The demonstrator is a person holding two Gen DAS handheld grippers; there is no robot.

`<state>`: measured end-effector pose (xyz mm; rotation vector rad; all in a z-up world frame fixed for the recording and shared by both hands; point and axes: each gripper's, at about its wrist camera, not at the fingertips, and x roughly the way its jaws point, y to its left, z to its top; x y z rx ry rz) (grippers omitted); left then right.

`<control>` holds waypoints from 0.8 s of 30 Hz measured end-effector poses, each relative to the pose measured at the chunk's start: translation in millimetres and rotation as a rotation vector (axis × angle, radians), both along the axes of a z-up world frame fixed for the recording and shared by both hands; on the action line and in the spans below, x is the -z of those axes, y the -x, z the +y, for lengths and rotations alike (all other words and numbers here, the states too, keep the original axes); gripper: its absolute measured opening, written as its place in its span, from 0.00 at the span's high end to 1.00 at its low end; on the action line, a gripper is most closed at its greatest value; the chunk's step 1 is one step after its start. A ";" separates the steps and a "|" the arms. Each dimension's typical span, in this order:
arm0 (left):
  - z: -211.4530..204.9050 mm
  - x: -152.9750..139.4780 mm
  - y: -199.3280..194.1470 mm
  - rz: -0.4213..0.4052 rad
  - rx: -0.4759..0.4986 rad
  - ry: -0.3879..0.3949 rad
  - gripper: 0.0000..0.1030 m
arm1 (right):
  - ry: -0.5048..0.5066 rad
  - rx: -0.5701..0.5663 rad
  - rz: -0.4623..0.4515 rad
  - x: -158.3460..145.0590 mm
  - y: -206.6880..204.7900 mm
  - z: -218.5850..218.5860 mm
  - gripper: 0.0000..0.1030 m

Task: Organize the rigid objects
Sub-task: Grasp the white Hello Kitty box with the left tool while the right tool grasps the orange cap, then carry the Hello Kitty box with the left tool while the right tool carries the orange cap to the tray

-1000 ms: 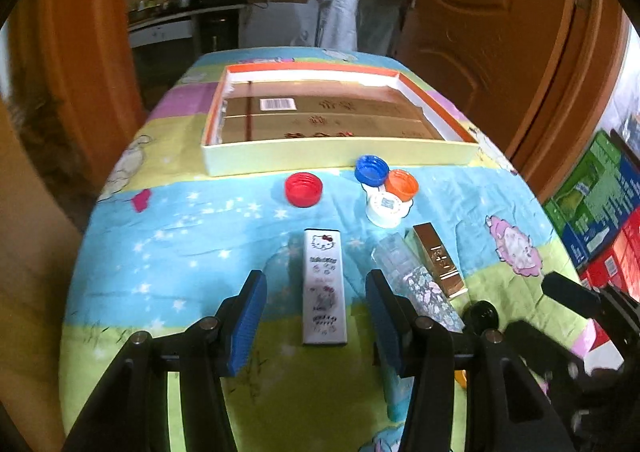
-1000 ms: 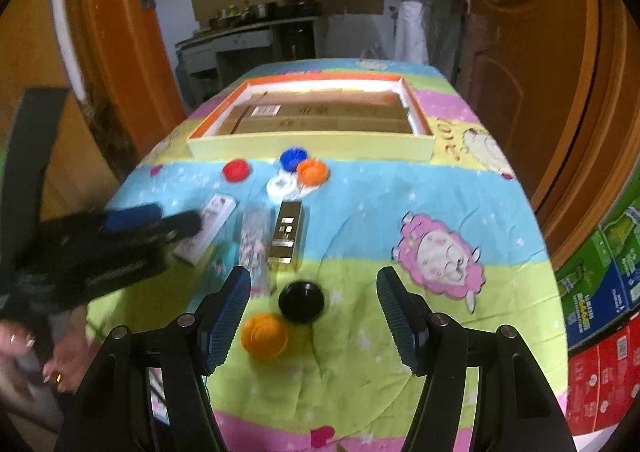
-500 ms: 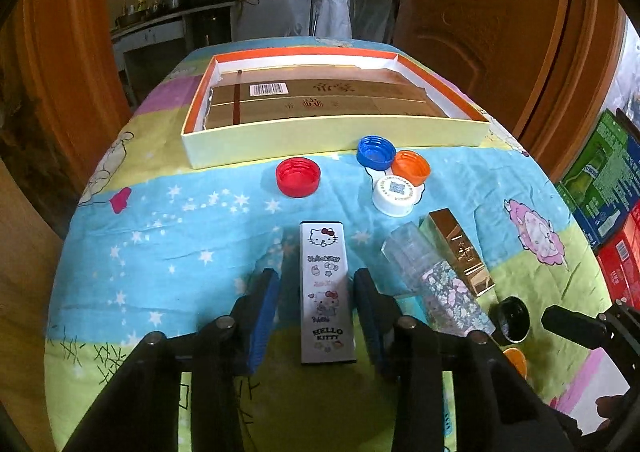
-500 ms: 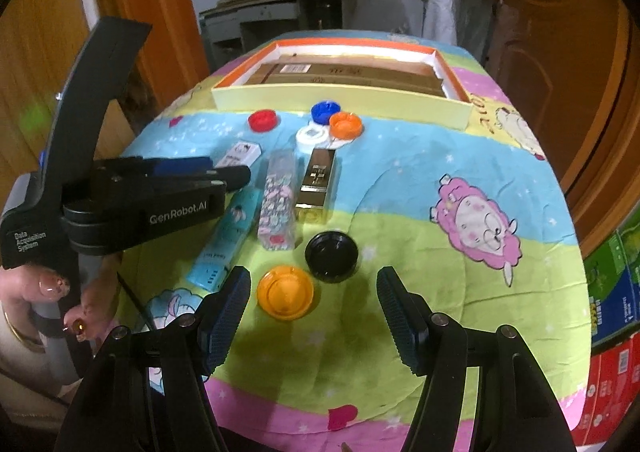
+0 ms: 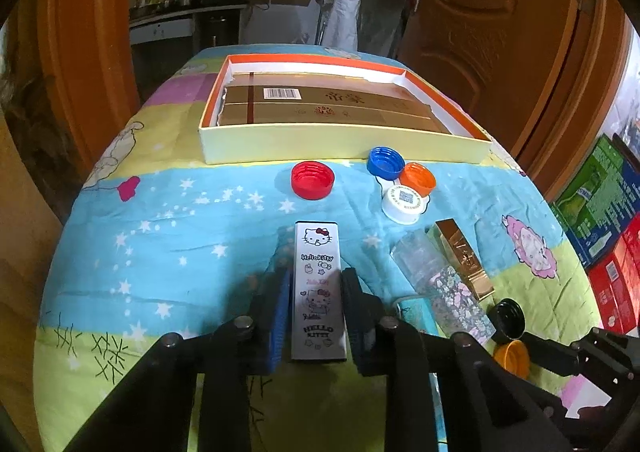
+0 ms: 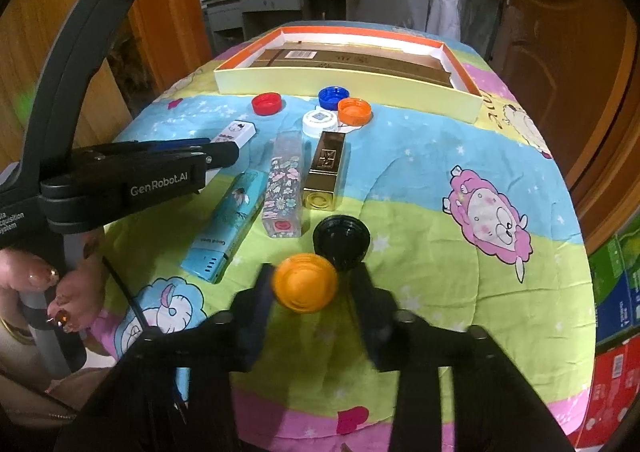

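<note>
My table (image 5: 168, 236) has a bright cartoon cloth, and its round edge drops away close on both sides of my fingers. Far ahead of my fingers lies the big flat box (image 5: 340, 146), open on top, with brown cardboard inside. The cloth to the left of my left fingers is bare.

My left gripper (image 5: 316, 302) has just been closing, and now its blue pads press both long sides of the white Hello Kitty box (image 5: 318, 292), which lies flat and points at the big box. Just past it sit a red cap (image 5: 312, 179), a blue cap (image 5: 386, 162), an orange cap (image 5: 418, 179) and a white cap (image 5: 403, 202).

My right gripper (image 6: 310, 294) has just been closing too. The yellow cap (image 6: 305, 283) sits between its fingers; the left finger touches it, but the picture is blurry and I cannot tell about the right one. A black cap (image 6: 341, 240) touches the yellow cap's far side.
</note>
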<state>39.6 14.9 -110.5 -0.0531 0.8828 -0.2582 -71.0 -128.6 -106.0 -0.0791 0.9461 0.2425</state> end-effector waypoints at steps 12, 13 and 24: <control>7.9 -6.5 6.3 0.003 -0.034 0.024 0.75 | -0.024 -0.012 -0.040 -11.7 7.3 -0.4 0.70; 8.7 -9.0 7.5 -0.003 -0.038 0.023 0.75 | -0.025 -0.009 -0.047 -13.8 7.6 -1.1 0.70; 9.8 -40.3 7.9 -0.068 -0.051 0.019 0.75 | -0.033 0.020 -0.102 -34.6 -2.2 -8.3 0.70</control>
